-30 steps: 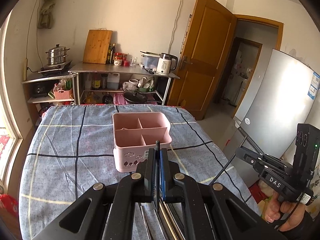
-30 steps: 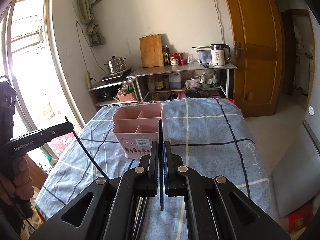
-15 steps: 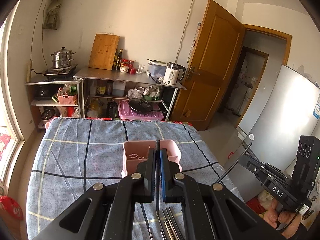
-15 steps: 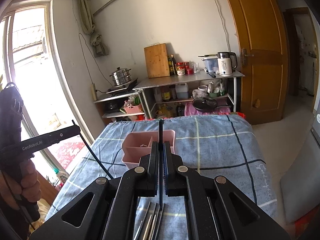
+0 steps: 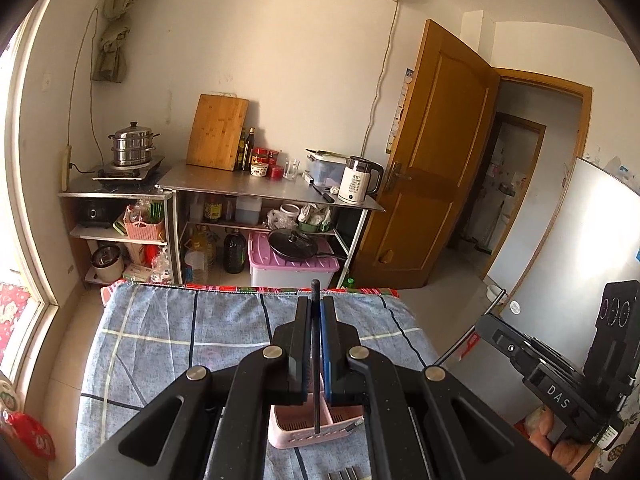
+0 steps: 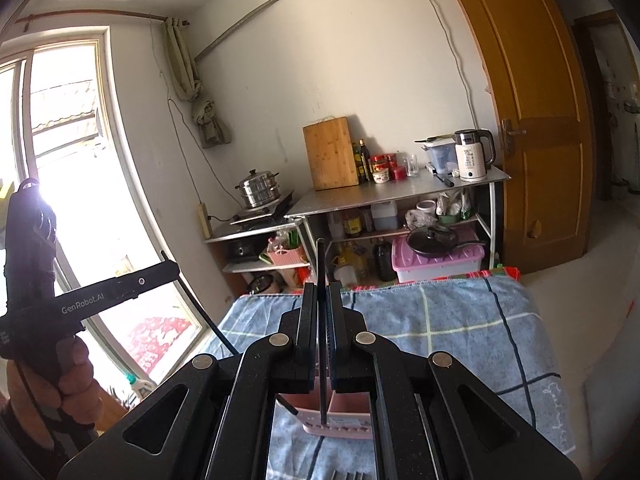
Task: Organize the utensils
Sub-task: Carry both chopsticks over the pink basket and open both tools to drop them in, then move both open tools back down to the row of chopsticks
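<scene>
Blue checked cloth (image 5: pixel 168 344) covers the table below the left wrist camera, with a steel kitchen shelf (image 5: pixel 264 188) and a wooden door (image 5: pixel 432 160) behind. Left gripper (image 5: pixel 315 306) has its fingers clamped together on a thin black chopstick (image 5: pixel 316 360) that stands upright over the pink utensil caddy (image 5: pixel 316 432), near the table's near edge.

From the right wrist camera, the right gripper (image 6: pixel 321 292) likewise pinches a black chopstick (image 6: pixel 321 320) above the same caddy (image 6: pixel 340 420). Beside the window (image 6: pixel 60 160), a hand (image 6: pixel 60 376) grips the other tool.
</scene>
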Action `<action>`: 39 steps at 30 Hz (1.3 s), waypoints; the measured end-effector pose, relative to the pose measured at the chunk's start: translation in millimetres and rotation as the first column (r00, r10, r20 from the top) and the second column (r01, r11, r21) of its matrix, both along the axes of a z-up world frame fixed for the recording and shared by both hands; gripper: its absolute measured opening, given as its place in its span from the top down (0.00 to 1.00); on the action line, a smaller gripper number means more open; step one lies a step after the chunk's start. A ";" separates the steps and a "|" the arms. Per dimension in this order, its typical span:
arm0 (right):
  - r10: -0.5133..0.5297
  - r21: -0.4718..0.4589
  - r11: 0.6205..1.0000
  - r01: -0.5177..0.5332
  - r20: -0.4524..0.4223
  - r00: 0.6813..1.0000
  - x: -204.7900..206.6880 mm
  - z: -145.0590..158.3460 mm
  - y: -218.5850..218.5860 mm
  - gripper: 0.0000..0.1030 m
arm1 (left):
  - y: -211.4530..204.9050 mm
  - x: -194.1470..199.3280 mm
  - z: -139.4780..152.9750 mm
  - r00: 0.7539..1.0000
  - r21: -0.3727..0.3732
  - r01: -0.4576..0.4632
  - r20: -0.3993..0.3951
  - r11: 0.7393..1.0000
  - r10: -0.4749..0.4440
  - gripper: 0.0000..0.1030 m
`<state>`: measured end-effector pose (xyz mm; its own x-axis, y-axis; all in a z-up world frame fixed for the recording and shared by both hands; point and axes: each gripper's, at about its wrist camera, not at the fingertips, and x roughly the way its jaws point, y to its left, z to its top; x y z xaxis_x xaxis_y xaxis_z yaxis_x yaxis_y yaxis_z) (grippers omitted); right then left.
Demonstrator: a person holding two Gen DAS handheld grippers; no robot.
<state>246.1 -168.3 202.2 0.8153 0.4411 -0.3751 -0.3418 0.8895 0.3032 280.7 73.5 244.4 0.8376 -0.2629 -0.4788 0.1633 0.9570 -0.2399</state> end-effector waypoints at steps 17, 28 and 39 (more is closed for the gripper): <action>0.001 0.026 1.000 0.002 -0.127 0.992 50.1 -65.7 17.7 0.96 | 28.1 46.1 -92.5 0.988 -0.082 -0.076 -0.141 0.994 0.063 0.96; 0.022 0.003 1.000 -0.022 -0.181 0.983 53.6 -85.7 13.1 0.90 | 32.7 41.2 -112.0 0.983 -0.076 -0.096 -0.162 0.992 0.083 0.83; -0.007 0.005 1.000 0.008 -0.118 0.993 -1.1 -75.8 -18.7 0.85 | 35.3 -28.9 -101.0 0.993 -0.034 -0.107 -0.056 0.994 0.105 0.76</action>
